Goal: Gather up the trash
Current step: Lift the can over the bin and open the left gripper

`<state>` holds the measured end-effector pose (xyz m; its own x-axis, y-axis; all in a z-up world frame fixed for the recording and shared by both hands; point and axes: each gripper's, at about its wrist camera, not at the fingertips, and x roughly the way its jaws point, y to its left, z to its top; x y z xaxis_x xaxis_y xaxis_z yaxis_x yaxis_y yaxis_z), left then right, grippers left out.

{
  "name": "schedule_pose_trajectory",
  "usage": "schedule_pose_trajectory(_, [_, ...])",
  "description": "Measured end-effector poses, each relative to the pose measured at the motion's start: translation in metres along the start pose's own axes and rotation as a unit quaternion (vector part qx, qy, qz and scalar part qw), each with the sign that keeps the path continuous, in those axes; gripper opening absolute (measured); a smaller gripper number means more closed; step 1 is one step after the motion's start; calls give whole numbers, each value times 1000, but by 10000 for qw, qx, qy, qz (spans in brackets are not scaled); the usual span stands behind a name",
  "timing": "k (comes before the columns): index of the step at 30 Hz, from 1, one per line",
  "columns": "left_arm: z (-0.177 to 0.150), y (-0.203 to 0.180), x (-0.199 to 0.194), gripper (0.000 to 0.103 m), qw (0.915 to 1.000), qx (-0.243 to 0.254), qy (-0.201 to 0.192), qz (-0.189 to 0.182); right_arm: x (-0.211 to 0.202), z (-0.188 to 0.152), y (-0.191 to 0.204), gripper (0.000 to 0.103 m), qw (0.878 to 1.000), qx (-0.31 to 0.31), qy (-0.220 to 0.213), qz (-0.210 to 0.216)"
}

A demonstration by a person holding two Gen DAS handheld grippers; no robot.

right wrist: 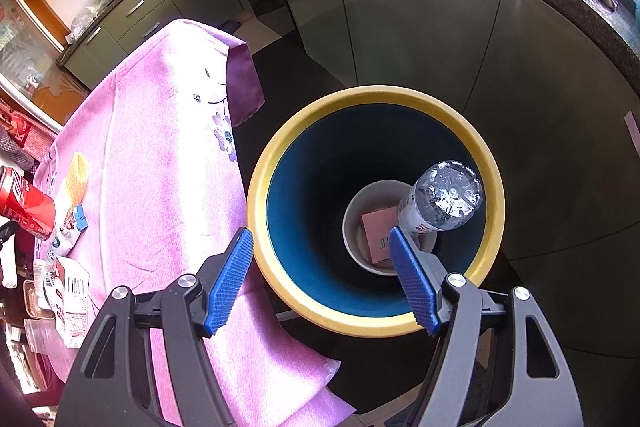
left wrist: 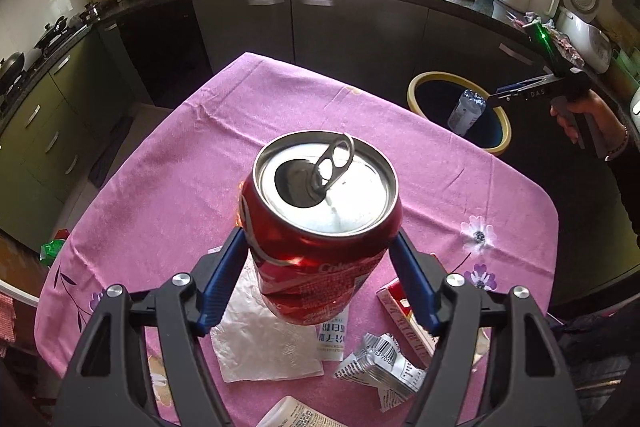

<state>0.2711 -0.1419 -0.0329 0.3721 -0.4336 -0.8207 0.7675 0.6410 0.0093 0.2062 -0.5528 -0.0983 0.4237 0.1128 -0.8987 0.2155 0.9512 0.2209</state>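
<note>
The left tongs (left wrist: 320, 259) pinch a red cola can (left wrist: 320, 227) by its dented sides, both blue pads (left wrist: 224, 283) pressed to the wall; the can is clear of the bench, top open, pull tab raised. White script on the can reads "Col…", the rest curving out of view. Beneath it on the pink floral cloth of the bench (left wrist: 168, 163) lie a crumpled white sheet (left wrist: 260, 339), a silver barcode wrapper (left wrist: 384, 367) and a red-and-white carton (left wrist: 404, 319); their print is too small to read. The far half of the cloth is bare up to its edge. The right tongs (right wrist: 320, 279) stand spread, pinching nothing, above the yellow-rimmed blue bin (right wrist: 272, 187), which sits on the floor just beside the bench's hanging cloth. A clear plastic bottle (right wrist: 440, 199) is over the bin's mouth, apart from the pads; a white cup (right wrist: 360, 211) holding a pink box (right wrist: 376, 227) lies at the bottom. In the left view the right tongs' body bears "DAS".
</note>
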Motion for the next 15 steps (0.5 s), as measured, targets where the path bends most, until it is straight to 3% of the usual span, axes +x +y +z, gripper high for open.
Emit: schedule_pose_trajectory(15, [24,-17,-15,69,9993,15,-276,-265,-18,-11,-6,70,9999,-27,-129,102])
